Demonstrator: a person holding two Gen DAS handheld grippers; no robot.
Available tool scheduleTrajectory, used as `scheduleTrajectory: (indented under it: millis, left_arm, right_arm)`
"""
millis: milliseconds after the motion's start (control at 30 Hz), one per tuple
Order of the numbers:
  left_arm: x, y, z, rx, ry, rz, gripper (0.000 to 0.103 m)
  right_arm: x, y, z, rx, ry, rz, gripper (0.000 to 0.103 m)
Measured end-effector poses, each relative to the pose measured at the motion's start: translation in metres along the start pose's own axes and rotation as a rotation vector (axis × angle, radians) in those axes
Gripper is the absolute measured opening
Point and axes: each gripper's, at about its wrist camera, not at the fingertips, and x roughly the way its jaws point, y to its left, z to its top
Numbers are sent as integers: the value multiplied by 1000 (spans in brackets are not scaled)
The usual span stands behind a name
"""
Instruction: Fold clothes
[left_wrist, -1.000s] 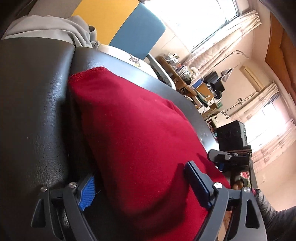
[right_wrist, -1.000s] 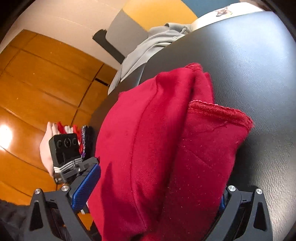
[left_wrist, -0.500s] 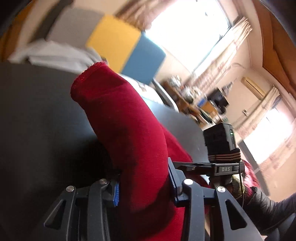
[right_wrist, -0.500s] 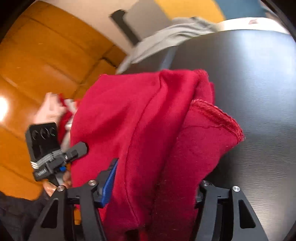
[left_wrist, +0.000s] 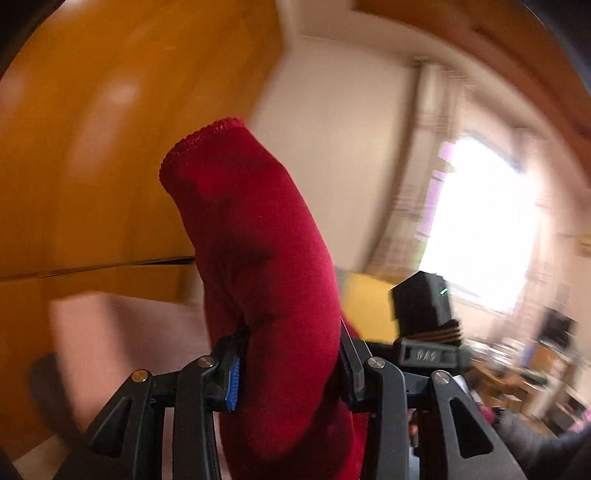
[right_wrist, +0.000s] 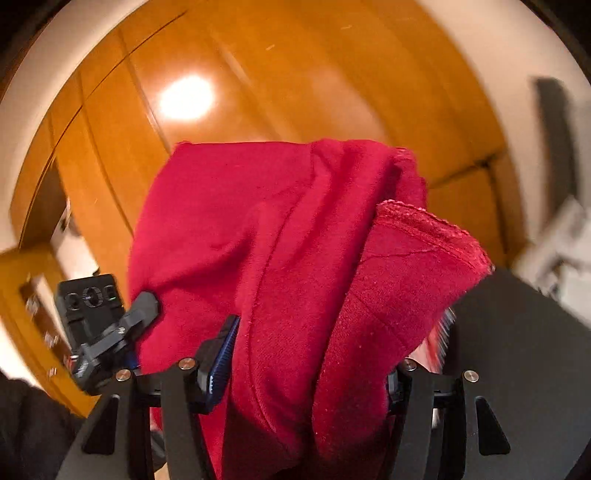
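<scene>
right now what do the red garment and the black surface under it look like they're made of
Red garment: soft knit, probably fleece or cotton jersey; matte, fuzzy nap, stitched hem. Black surface: looks like smooth leather or vinyl with a dull sheen, though blurred here.

Orange wooden wall panels (right_wrist: 295, 74), bright window (left_wrist: 480, 221), black tabletop (right_wrist: 517, 350)

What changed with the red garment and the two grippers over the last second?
Both grippers closed on the red garment and lifted it off the black surface: the left gripper pinches a hemmed fold, the right gripper a thicker bunch. Both views swung up toward the wooden panelling. Both grips have held for the last half second.
</scene>
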Motion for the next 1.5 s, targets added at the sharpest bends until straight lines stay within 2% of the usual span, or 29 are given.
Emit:
scheduleTrajectory:
  millis: [67,133,167,200,267,300,367,500,600,633,733,767,833,900,1000,1033,1100,1167,1267,1400,1500]
  left_arm:
    - [19,34,1,-65,60,104,40]
    - [52,84,-9,-164,148,161,40]
    - [68,108,-14,-213,192,190,41]
    - [81,131,-18,-265,222,203,43]
    - [92,161,-21,-372,214,158,44]
    - [94,166,-19,-393,211,138,45]
    - [97,174,-14,-423,207,105,45]
    - [92,165,-18,-374,204,112,46]
    - [85,159,-21,-373,199,106,48]
    - [83,158,-23,-372,199,113,48]
    - [80,151,-27,-370,196,135,49]
    - [80,148,-28,-373,194,145,49]
    - [84,141,-28,-406,193,165,48]
    - [87,137,-27,-445,188,181,48]
    - [94,134,-22,-430,192,215,49]
    - [97,137,-18,-409,199,239,49]
    - [108,141,-17,-365,218,291,50]
    - [113,149,-22,-371,223,282,53]
    - [111,146,-18,-344,243,262,54]
    - [92,116,-17,-251,220,272,53]
    - [83,104,-24,-239,199,279,54]
  right_arm:
    - [49,-11,26,-2,67,-15,62]
    - [102,-30,36,-7,168,-82,64]
    - [126,-43,34,2,221,-129,73]
    - [151,-55,32,10,274,-177,77]
    - [172,-92,26,151,265,-138,77]
    - [175,-102,25,193,228,-114,77]
    - [175,-105,26,210,192,-102,80]
    - [166,-109,40,210,191,-135,86]
    - [134,-91,36,168,164,-195,94]
    - [125,-85,38,134,146,-242,96]
    - [72,-45,30,-32,22,-431,96]
    - [57,-29,27,-91,-28,-453,97]
    - [41,-2,18,-188,-71,-412,97]
    - [45,14,10,-253,-41,-359,98]
    - [80,23,3,-330,59,-395,98]
    - [95,16,3,-326,102,-399,102]
    - [118,-9,2,-271,163,-401,103]
    - [129,-32,-3,-226,182,-397,103]
    - [122,-47,-5,-181,165,-366,103]
    - [107,-42,-1,-197,173,-376,103]
    - [90,-36,-7,-198,172,-388,103]
